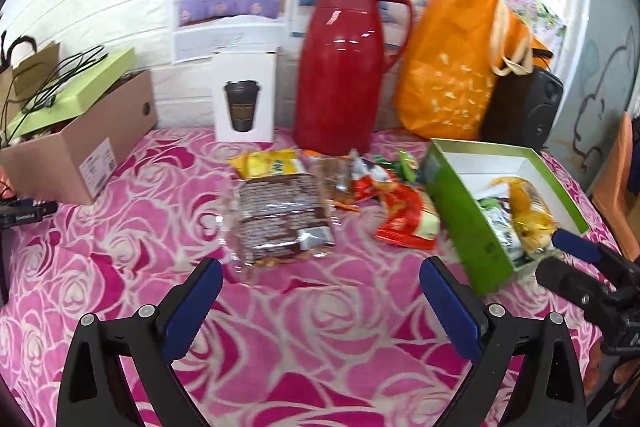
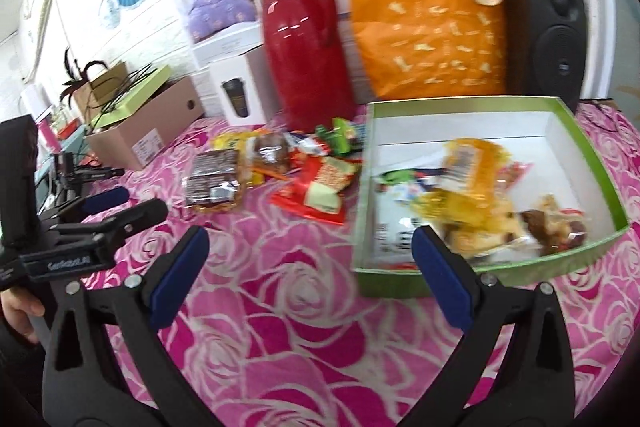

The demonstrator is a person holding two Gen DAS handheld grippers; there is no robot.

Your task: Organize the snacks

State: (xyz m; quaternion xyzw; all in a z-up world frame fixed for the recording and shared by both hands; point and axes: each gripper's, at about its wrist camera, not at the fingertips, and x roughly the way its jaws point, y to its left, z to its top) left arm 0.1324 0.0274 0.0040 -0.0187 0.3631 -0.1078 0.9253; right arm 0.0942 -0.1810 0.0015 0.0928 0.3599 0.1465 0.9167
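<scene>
A green box point(image 1: 464, 215) with a white inside stands on the pink rose cloth and holds several snack packs point(image 2: 472, 195). Left of it lies a loose pile: a brown-patterned clear pack point(image 1: 280, 223), a red and cream pack point(image 1: 404, 215), a yellow pack point(image 1: 268, 163) and small green wrappers point(image 1: 404, 163). My left gripper point(image 1: 320, 291) is open and empty, just short of the brown pack. My right gripper point(image 2: 312, 259) is open and empty at the box's point(image 2: 560, 259) near left corner; it also shows at the right edge of the left wrist view point(image 1: 568, 251).
A red thermos jug point(image 1: 344, 67), an orange tote bag point(image 1: 452, 59), a black speaker point(image 1: 524, 107) and a white cup carton point(image 1: 244, 95) stand along the back wall. A cardboard box point(image 1: 80, 143) with cables sits at the left.
</scene>
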